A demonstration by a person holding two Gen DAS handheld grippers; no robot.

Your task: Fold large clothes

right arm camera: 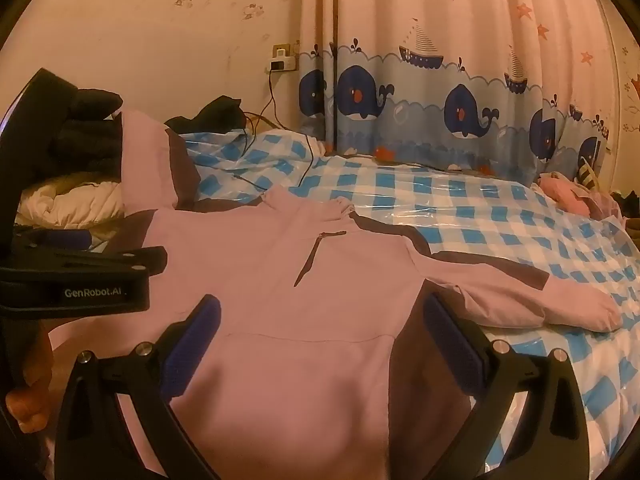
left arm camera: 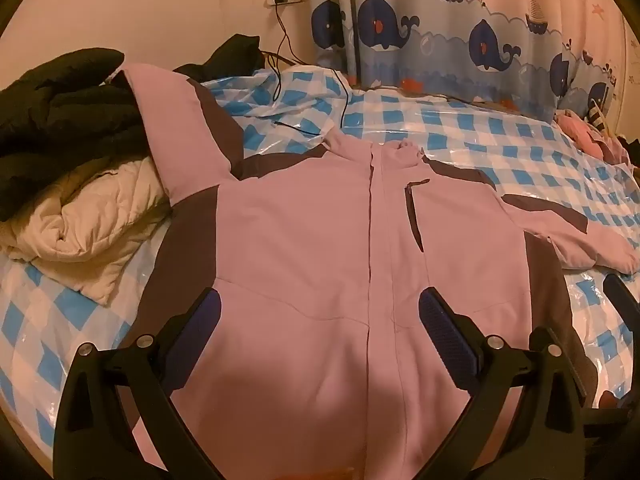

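Lying beneath open gripper (left arm camera: 320, 312): jacket (left arm camera: 304, 220)

pink-and-brown jacket (left arm camera: 312, 240), blue-checked sheet (left arm camera: 500, 140)

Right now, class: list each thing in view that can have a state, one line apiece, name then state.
Pink jacket: spread flat, front up, zipped, unfolded.
Right sleeve: stretched out sideways on the checked bed cover.
Chest pocket zip: closed.
Left gripper: open, holding nothing.
Right gripper: open, holding nothing.
Black coat: heaped on the cream quilt.
Charger cable: plugged in.
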